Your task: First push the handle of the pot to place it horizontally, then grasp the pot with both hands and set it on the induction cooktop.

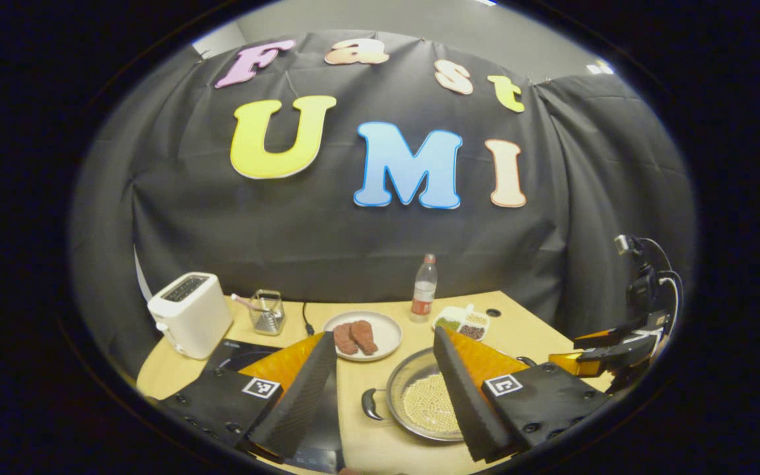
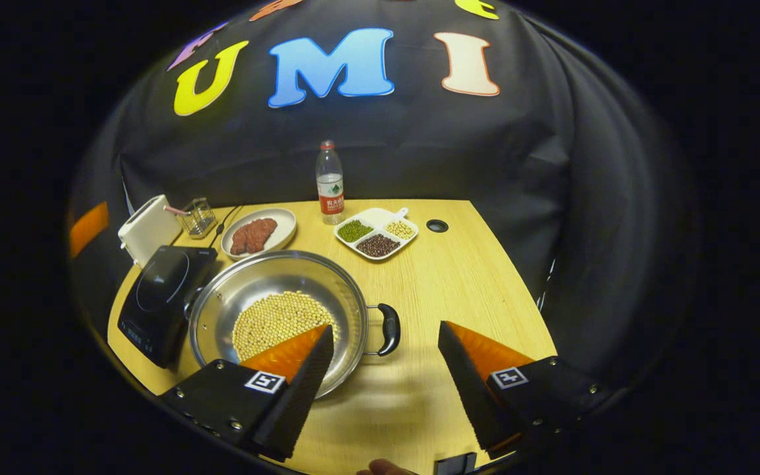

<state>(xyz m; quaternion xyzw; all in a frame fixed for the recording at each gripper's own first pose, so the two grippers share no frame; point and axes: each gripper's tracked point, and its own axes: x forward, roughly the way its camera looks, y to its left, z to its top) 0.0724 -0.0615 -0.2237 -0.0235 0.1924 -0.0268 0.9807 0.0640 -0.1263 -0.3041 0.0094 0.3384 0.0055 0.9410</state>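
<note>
A light wooden counter (image 2: pixel 459 277) stands in a booth walled with black cloth; a round cable hole (image 2: pixel 437 225) sits toward its far right.

The pot (image 2: pixel 274 290) is a wide, shallow steel pan with a black handle on each side. It rests on the counter just right of the black cooktop (image 2: pixel 159 293), its left rim close to or touching that edge. Its right handle (image 2: pixel 388 328) is in the right gripper view; its left handle (image 1: pixel 371 404) shows in the left gripper view. A layer of pale yellow beans (image 2: pixel 278 320) covers the middle of its bottom.

Behind the pot, a plate (image 2: pixel 281 227) holds two reddish-brown pieces of meat (image 2: pixel 253 235). To the right, a white divided dish (image 2: pixel 375 218) holds green, dark and pale yellow beans in separate compartments. A bottle (image 2: pixel 330 182) stands upright behind it. At the far left are a white toaster (image 1: pixel 190 314) and a small wire basket (image 1: pixel 266 311) with a pink stick in it.

The right tongs (image 2: pixel 385 359) are spread wide, holding nothing, above the pot's right handle. The left tongs (image 1: pixel 385 376) are also wide and empty, over the gap between cooktop and pot, the right finger overlapping the pot's rim in the view.
</note>
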